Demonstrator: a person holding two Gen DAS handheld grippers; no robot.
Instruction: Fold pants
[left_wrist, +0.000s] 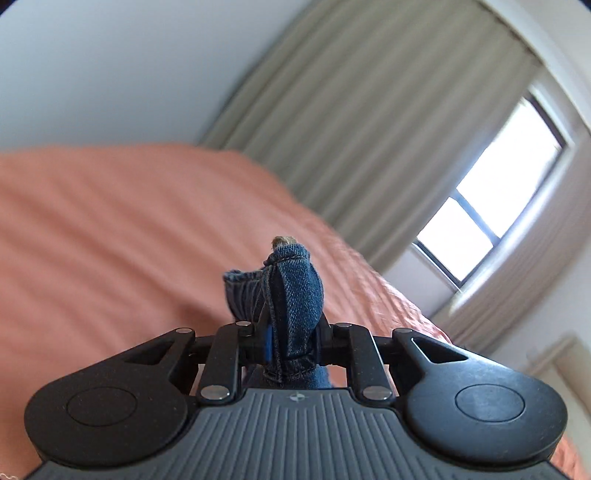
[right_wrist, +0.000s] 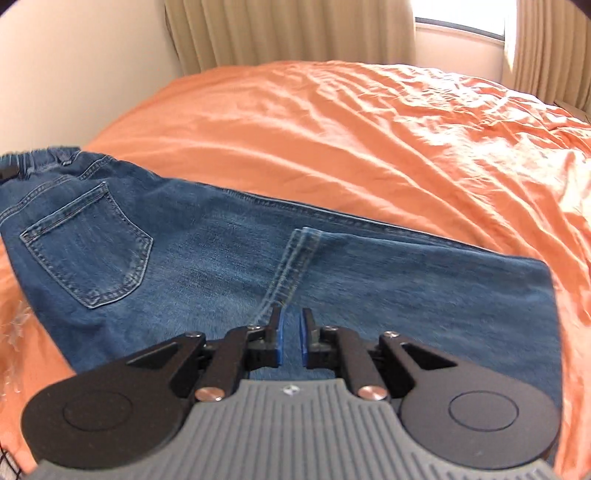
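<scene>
Pinching a wad of denim, the left gripper has its jaws clamped tight on a bunched, stitched edge of the jeans, and that bunch stands up between the fingers above the orange bedspread. Over in the right wrist view, the right gripper hovers with its blue pads parted by a narrow gap, nothing between them, poised just over the cloth near a hemmed leg end that lies across the denim. The jeans sprawl on the bed, back pocket up and elastic waistband off to the far left, apparently already doubled once. Now the worry: the left grip looks thick and lumpy, so a hard pull could let layers slide out unevenly and skew the fold. If the right claw closes where it is, it may catch only the top layer, or snag the hem seam and drag it askew. The soft, rumpled bedspread could ride up with the cloth too. Which part of the jeans the left holds, I cannot tell.
</scene>
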